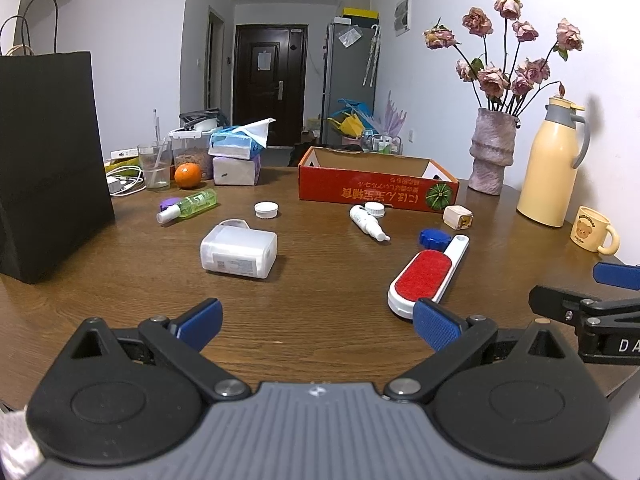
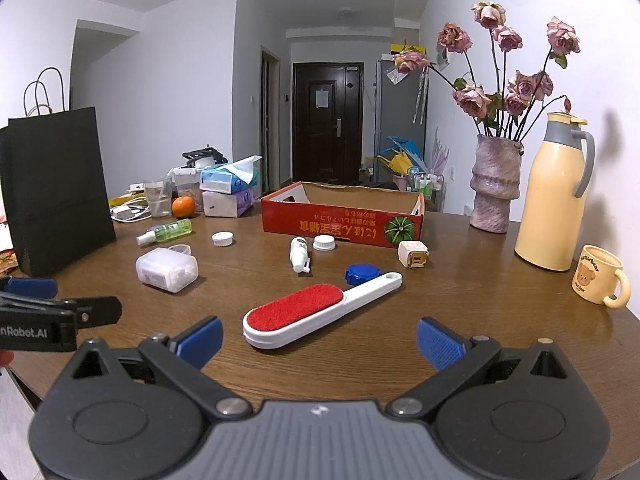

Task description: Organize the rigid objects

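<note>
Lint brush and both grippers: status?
Left gripper open, empty. Right gripper open, empty, lint brush lying flat just ahead of it. Red cardboard box empty as far as visible. Blue cap touching the brush handle.

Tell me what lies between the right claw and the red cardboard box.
In the right wrist view, the lint brush lies nearest the right claw, then the blue cap before the red box.

A wooden table [image 2: 460,312] carries a lint brush [image 2: 308,314], red box [image 2: 340,224] and mug [image 2: 600,280].
</note>
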Demonstrator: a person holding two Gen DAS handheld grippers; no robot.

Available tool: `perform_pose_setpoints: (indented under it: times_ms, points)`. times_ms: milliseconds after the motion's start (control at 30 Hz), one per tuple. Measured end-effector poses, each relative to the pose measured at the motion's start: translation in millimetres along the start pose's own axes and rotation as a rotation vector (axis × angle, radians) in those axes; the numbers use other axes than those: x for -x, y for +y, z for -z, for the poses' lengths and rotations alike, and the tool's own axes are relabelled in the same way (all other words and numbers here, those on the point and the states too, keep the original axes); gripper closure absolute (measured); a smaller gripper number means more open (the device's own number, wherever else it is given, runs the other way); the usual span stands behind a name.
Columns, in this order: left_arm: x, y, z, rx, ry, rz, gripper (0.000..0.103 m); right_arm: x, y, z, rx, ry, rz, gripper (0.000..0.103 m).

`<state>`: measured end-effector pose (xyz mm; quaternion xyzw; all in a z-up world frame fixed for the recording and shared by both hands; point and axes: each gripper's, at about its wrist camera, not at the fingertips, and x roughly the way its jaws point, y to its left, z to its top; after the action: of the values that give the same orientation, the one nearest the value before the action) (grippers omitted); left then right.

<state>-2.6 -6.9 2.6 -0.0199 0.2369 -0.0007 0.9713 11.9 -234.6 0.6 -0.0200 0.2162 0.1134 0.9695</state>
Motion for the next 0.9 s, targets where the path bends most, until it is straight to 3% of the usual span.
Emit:
perform_pose_setpoints:
  times_ms: [900]
  points:
    - [-50, 28, -10, 0.039, 0.067, -0.005, 0.0, -48, 14, -10, 0.023, 0.08, -0.003, 0.0]
